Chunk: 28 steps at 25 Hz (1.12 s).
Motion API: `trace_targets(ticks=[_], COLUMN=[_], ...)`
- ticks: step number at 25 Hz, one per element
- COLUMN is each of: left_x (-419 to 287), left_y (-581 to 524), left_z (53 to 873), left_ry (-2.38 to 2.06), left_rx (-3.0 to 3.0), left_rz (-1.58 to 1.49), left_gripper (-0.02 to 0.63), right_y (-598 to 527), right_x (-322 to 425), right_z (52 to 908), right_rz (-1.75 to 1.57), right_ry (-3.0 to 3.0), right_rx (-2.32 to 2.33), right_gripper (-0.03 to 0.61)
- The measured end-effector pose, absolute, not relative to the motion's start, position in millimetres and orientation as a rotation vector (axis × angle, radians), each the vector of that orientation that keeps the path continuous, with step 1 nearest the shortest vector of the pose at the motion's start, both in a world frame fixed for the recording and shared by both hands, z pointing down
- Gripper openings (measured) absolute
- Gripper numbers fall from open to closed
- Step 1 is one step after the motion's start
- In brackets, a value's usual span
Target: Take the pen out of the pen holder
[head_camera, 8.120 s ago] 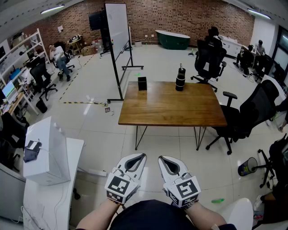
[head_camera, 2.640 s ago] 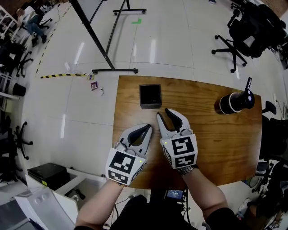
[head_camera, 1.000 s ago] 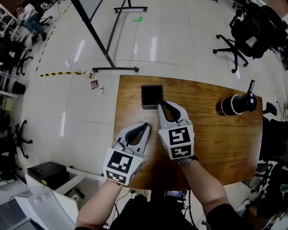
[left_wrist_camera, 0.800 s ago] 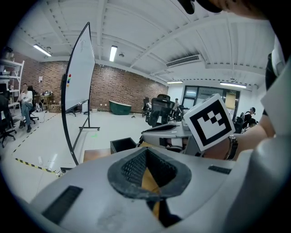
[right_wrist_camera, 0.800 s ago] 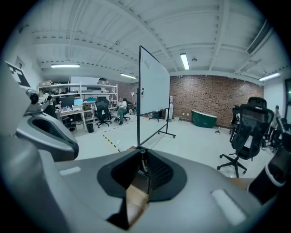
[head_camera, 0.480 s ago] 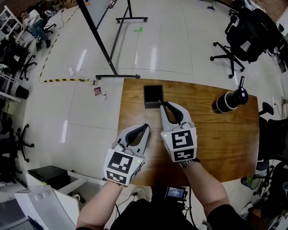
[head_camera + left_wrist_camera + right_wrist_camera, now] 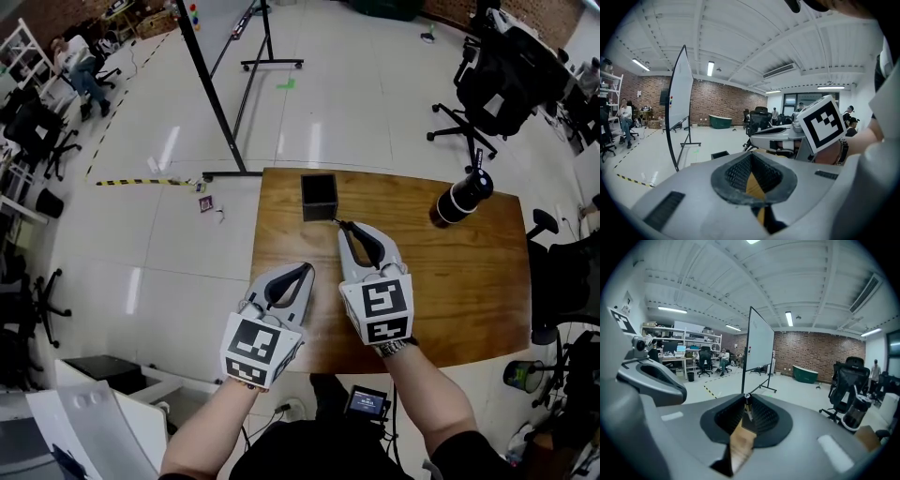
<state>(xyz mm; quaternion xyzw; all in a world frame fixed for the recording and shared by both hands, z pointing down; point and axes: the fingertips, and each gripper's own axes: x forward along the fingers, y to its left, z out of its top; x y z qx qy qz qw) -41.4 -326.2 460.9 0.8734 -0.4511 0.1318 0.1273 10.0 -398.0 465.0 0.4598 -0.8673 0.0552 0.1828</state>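
Head view, w/ both gripper views. The right gripper (image 7: 339, 225) is hanging over the wooden table (image 7: 450, 281), its jaws clamping a thin pen (image 7: 747, 408) at the tips. In the right gripper view the pen is standing roughly upright in the pinch, metal cap showing above the pads and lower end hidden behind the jaws. The black square pen holder (image 7: 319, 196) is sitting near the table's far-left edge, at approx. 11 o'clock from the right gripper's tips and just beside them. The tips are lying off the holder's near-right corner, not over its opening. Whether the pen's lower end is clear of the rim cannot be told. The left gripper (image 7: 306, 269) is hovering at approx. 7 o'clock from the right one, over the table's near-left part, jaws together w/ nothing between them. A dark bottle (image 7: 457, 199) w/ a white band is standing at approx. 2 o'clock from the right gripper, well apart. A whiteboard stand (image 7: 220, 103) is standing on the floor beyond the table at approx. 11 o'clock.
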Motion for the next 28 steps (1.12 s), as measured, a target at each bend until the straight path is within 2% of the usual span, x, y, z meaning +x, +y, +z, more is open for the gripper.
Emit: trace_targets(ticks=[28], left_x=[-53.7], left_y=[-91.5], left_z=[385.2], left_ry=[-1.327], left_rx=[2.717], left_rz=[0.28], left_gripper=[0.005], right_y=[-125.2], right_x=[-6.3], right_z=[389.0], right_rz=[0.004], right_ry=[-2.488], right_rx=[1.344], right_gripper=[0.044])
